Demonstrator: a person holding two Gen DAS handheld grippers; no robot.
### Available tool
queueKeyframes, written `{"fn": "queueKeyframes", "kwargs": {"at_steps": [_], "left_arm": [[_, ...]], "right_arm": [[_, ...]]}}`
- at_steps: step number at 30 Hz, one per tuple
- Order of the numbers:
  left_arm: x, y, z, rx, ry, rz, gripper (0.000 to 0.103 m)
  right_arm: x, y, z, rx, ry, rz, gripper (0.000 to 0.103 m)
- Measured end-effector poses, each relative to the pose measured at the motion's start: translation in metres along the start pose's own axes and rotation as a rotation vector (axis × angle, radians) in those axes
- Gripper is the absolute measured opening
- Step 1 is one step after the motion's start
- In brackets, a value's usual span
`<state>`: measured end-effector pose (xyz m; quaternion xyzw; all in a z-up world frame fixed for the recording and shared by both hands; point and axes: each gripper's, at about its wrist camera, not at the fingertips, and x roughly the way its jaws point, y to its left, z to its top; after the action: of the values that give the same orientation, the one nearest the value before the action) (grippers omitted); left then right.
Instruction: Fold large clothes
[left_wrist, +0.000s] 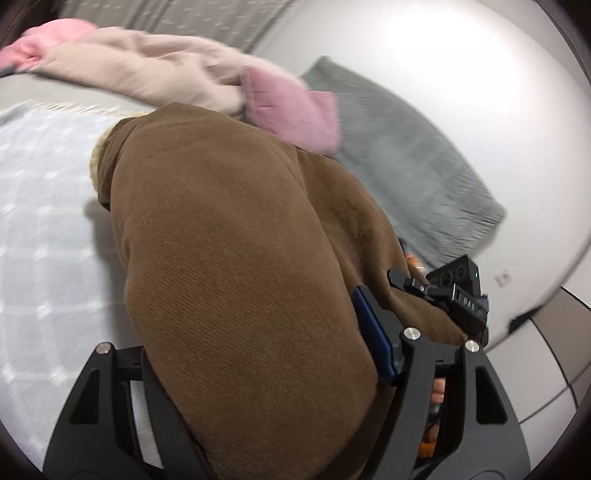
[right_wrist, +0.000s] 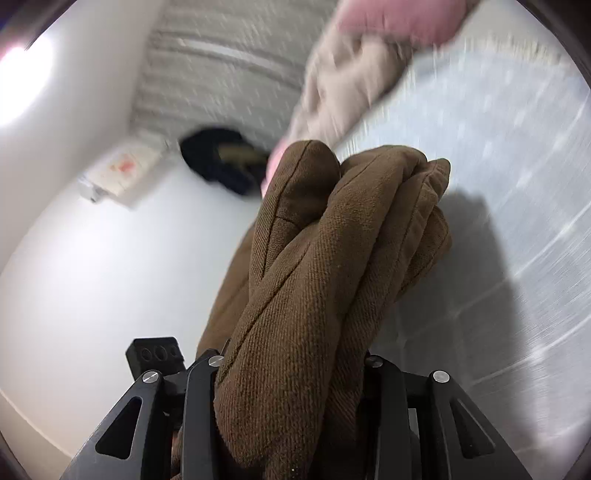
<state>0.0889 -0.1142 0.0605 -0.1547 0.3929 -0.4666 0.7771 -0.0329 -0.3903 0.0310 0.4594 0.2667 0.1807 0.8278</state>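
A: Gripping starts nearest you: your right gripper has its jaws clamped on a thick bundle of the brown garment, folds stacked between the black fingers.

B: And your left gripper?

A: Brown cloth fills the whole gap there and hides the left pad. The blue pad on the right finger lies against the fabric, so you seem to be holding the brown garment on that side too, with wider jaws.

B: Where does the garment sit?

A: Bunched up between both tools, over the pale blue checked blanket. Only the left view shows its cream lining at the far left edge.

B: What else differs?

A: Your left view shows the other tool just right of the cloth, a grey folded blanket beyond, and a beige and pink garment at the far side. Your right view alone shows a dark item far left on the white sheet; the rest is blurred.
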Motion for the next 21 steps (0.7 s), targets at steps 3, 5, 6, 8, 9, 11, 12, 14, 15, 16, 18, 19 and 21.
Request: {"fn": "queueKeyframes", "kwargs": {"at_steps": [3, 5, 6, 8, 9, 11, 12, 14, 15, 16, 18, 19, 21], "left_arm": [[0.02, -0.01, 0.007, 0.071, 0.01, -0.046, 0.072], [0.056, -0.004, 0.007, 0.092, 0.069, -0.015, 0.075], [0.079, 0.007, 0.004, 0.062, 0.133, 0.011, 0.076], [0.121, 0.037, -0.011, -0.04, 0.274, 0.09, 0.075], [0.136, 0.048, -0.022, -0.065, 0.326, 0.156, 0.076], [0.132, 0.05, -0.036, -0.018, 0.255, 0.168, 0.08], [0.128, 0.049, -0.037, -0.01, 0.233, 0.158, 0.081], [0.119, 0.05, -0.037, -0.024, 0.241, 0.161, 0.081], [0.114, 0.05, -0.036, -0.028, 0.243, 0.17, 0.081], [0.105, 0.05, -0.034, -0.024, 0.239, 0.194, 0.081], [0.088, 0.042, -0.035, 0.012, 0.218, 0.256, 0.082], [0.078, 0.033, -0.038, 0.038, 0.206, 0.298, 0.085], [0.062, 0.02, -0.041, 0.081, 0.185, 0.365, 0.093]], "right_arm": [[-0.043, -0.001, 0.01, -0.041, -0.109, -0.038, 0.035], [-0.061, -0.013, 0.016, -0.04, -0.15, -0.089, 0.039], [-0.068, -0.023, 0.018, -0.022, -0.16, -0.131, 0.043], [-0.068, -0.064, 0.022, 0.076, -0.13, -0.309, 0.052], [-0.063, -0.089, 0.021, 0.152, -0.08, -0.424, 0.053], [-0.056, -0.125, 0.015, 0.255, -0.012, -0.544, 0.057], [-0.061, -0.135, 0.013, 0.298, -0.023, -0.485, 0.062], [-0.074, -0.129, 0.016, 0.307, -0.045, -0.464, 0.062], [-0.083, -0.115, 0.018, 0.251, -0.081, -0.492, 0.062], [-0.086, -0.102, 0.016, 0.202, -0.109, -0.524, 0.062], [-0.101, -0.077, 0.011, 0.122, -0.153, -0.605, 0.062], [-0.109, -0.068, 0.008, 0.087, -0.165, -0.63, 0.063], [-0.113, -0.041, -0.008, -0.001, -0.173, -0.699, 0.067]]}}
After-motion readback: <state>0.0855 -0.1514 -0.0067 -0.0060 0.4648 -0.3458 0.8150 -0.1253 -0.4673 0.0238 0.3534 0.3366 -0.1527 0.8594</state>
